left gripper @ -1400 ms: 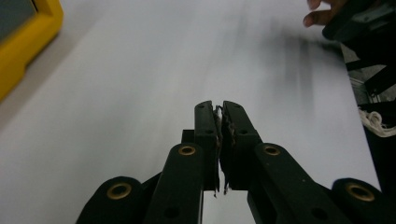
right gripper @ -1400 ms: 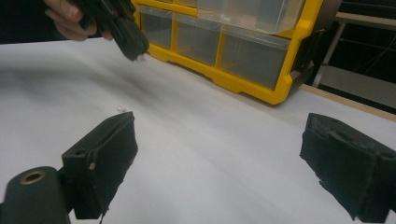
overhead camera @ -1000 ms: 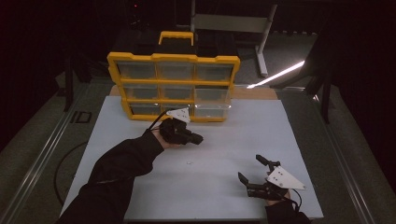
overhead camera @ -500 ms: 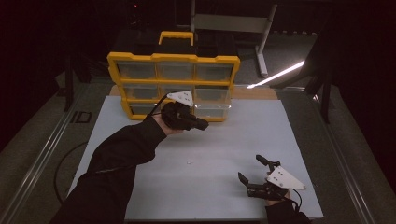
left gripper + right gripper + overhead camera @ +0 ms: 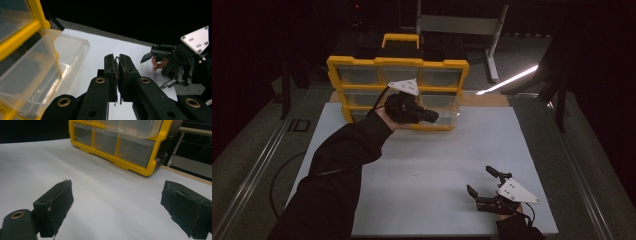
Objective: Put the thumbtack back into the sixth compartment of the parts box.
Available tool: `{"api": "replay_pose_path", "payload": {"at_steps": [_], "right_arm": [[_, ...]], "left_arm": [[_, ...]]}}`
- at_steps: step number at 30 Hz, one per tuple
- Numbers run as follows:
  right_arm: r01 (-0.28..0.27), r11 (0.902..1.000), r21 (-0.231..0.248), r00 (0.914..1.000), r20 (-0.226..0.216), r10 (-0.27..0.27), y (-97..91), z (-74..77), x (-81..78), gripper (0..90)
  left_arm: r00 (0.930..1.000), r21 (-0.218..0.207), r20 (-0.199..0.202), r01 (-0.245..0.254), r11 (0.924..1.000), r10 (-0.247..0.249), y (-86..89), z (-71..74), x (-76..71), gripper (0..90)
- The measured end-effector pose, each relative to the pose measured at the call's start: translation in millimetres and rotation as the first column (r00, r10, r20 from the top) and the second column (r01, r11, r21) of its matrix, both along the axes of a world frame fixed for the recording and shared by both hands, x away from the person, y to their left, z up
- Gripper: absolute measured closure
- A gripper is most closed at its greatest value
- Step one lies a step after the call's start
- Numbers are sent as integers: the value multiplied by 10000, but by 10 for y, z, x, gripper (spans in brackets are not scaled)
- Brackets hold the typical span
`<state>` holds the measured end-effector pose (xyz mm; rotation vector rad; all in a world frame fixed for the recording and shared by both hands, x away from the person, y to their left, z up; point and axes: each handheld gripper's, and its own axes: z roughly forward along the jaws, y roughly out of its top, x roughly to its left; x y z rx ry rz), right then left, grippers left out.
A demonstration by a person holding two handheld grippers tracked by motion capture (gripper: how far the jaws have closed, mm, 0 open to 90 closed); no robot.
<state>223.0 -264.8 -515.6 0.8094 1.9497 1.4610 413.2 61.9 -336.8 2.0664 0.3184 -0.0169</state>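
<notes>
A yellow organizer [image 5: 398, 63] with clear drawers stands at the back of the white table. One clear drawer [image 5: 47, 75] on its right side stands pulled out. My left gripper [image 5: 434, 118] hangs in the air in front of the organizer and points right, beside that drawer. Its jaws [image 5: 117, 72] are shut with nothing between them, apart from the drawer. My right gripper [image 5: 486, 187] rests low near the table's front right, open and empty, facing the organizer [image 5: 117, 142]. It also shows far off [image 5: 160, 67] past the left jaws.
A tiny white speck [image 5: 413, 174] lies on the white mat [image 5: 472, 150], and in the right gripper view the same speck [image 5: 65, 178] sits just beyond the left pad. A black cable [image 5: 277, 175] loops off the table's left edge. A metal frame [image 5: 492, 45] stands behind the organizer.
My left hand has risen and moved back and to the right, from over the mat up to the front of the organizer. The right gripper has stayed put.
</notes>
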Motion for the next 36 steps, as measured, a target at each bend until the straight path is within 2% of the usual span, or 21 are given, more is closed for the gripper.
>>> {"api": "replay_pose_path", "payload": {"at_steps": [1,5,7,9,11,12,15,19,21,22,23,27,30,31,36], "right_arm": [[-3,10000,-2,10000,-4,3,0,0,-1,102],[-10,10000,14,10000,-7,10,-1,0,-1,102],[-14,10000,22,10000,-12,14,-2,2,-2,102],[-13,10000,7,10000,-6,13,0,4,-6,102],[-26,10000,17,10000,0,26,1,4,-6,102],[-31,10000,18,10000,-11,31,0,4,-6,102],[-25,10000,13,10000,-6,25,0,4,-4,102],[-29,10000,6,10000,-8,29,-3,5,-6,102],[-31,10000,28,10000,2,31,-4,4,-4,102],[-34,10000,29,10000,7,34,-3,5,-4,102],[-34,10000,37,10000,13,34,-3,6,-6,102],[-26,10000,61,10000,0,26,-5,6,-6,102],[-32,10000,35,10000,14,32,-5,7,-5,102],[-36,10000,38,10000,13,36,-4,7,-5,102],[-47,10000,37,10000,-30,48,-3,3,-3,102]], "left_arm": [[10000,-152,-51,-63,9999,62,3,12,18,864],[9997,-306,-16,-242,9992,241,0,39,64,864],[9990,-486,-104,-450,9978,445,20,15,107,864],[9965,-476,-110,-834,9954,830,31,-16,142,864],[9955,-540,-147,-946,9940,940,36,-27,159,864],[9922,-456,-140,-1242,9912,1236,31,-53,192,864],[9857,-371,-238,-1675,9852,1667,5,-92,233,864],[9722,-159,-322,-2323,9725,2317,-42,-137,275,863],[9688,-141,-374,-2456,9693,2450,-58,-156,291,863],[9640,-69,-390,-2634,9647,2629,-69,-163,296,863],[9642,-39,-495,-2610,9653,2605,-75,-174,309,863],[9594,278,-366,-2789,9599,2798,-102,-209,324,863],[9493,542,-584,-3060,9505,3089,-104,-238,358,862],[9453,632,-548,-3182,9459,3216,-107,-249,366,862],[9417,867,-578,-3261,9413,3315,-131,-284,386,857]]}}
